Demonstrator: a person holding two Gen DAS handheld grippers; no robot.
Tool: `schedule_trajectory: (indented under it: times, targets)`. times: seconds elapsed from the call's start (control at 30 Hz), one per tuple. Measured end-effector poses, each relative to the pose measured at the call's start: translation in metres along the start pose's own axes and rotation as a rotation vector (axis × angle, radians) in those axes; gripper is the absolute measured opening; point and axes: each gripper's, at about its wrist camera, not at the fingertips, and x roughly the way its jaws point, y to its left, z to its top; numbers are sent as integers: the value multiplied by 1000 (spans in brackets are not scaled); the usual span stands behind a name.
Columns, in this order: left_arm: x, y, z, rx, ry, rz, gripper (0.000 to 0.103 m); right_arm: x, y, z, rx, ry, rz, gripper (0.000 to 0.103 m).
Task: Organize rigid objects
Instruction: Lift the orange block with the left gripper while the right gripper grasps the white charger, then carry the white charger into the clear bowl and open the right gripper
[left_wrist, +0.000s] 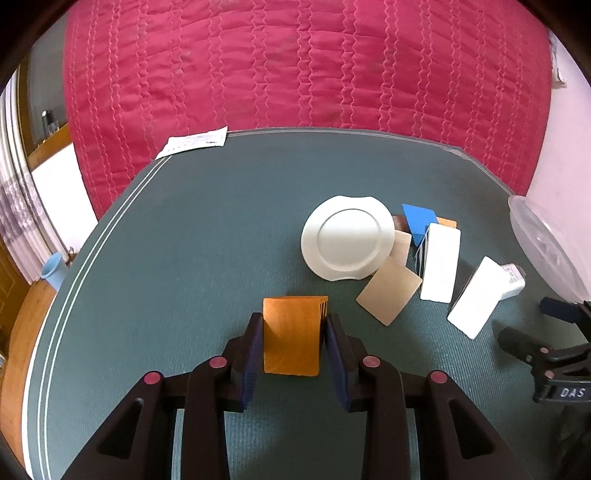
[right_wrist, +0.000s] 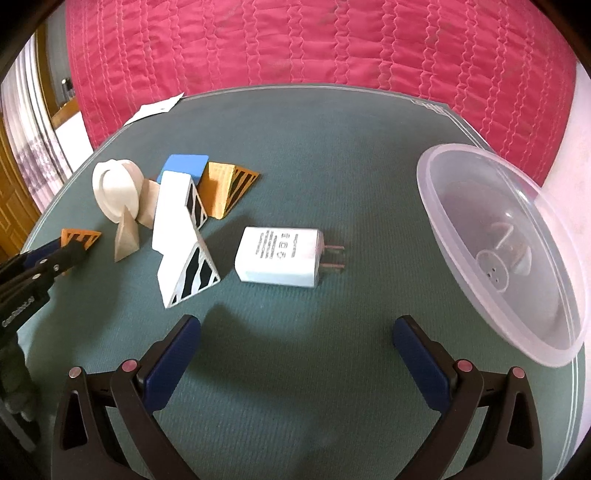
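My left gripper (left_wrist: 293, 319) is shut on an orange wedge block (left_wrist: 291, 334) low over the green mat; the block also shows in the right wrist view (right_wrist: 79, 238). A white plate (left_wrist: 347, 238) lies ahead to the right, beside beige wedges (left_wrist: 389, 290), a blue wedge (left_wrist: 419, 221) and two white wedges (left_wrist: 439, 262) (left_wrist: 472, 308). My right gripper (right_wrist: 295, 332) is open and empty, just short of a white charger plug (right_wrist: 277, 256). A second orange wedge (right_wrist: 223, 188) sits behind the white wedges (right_wrist: 181, 258).
A clear plastic bowl (right_wrist: 498, 251) stands at the mat's right edge. A paper slip (left_wrist: 194, 142) lies at the far left corner. A pink quilt (left_wrist: 295, 62) lies beyond the mat (left_wrist: 203, 221). A light blue cup (left_wrist: 55, 271) stands off the left edge.
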Motion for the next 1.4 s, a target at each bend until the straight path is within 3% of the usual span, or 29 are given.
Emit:
schedule_trajectory:
  times: [0.13,0.3,0.53,1.1,1.4]
  targets:
    - [-1,4,-3,-22,0,-14,35,5,-3,12,34,-8,16,101]
    - [0,5,-6,-24,15,-21,35,9,-11,26,107,-31,44,89]
    - [3,4,-8,-26,32,-22,34,10,-5,31,103,-67,42,60]
    - [-1,4,-8,-39,19,-18,33,-15,1,13,77,-168,73,60]
    - [-8,0,-14,-58,26,-15,33,-40,-13,6,109,-217,85,60]
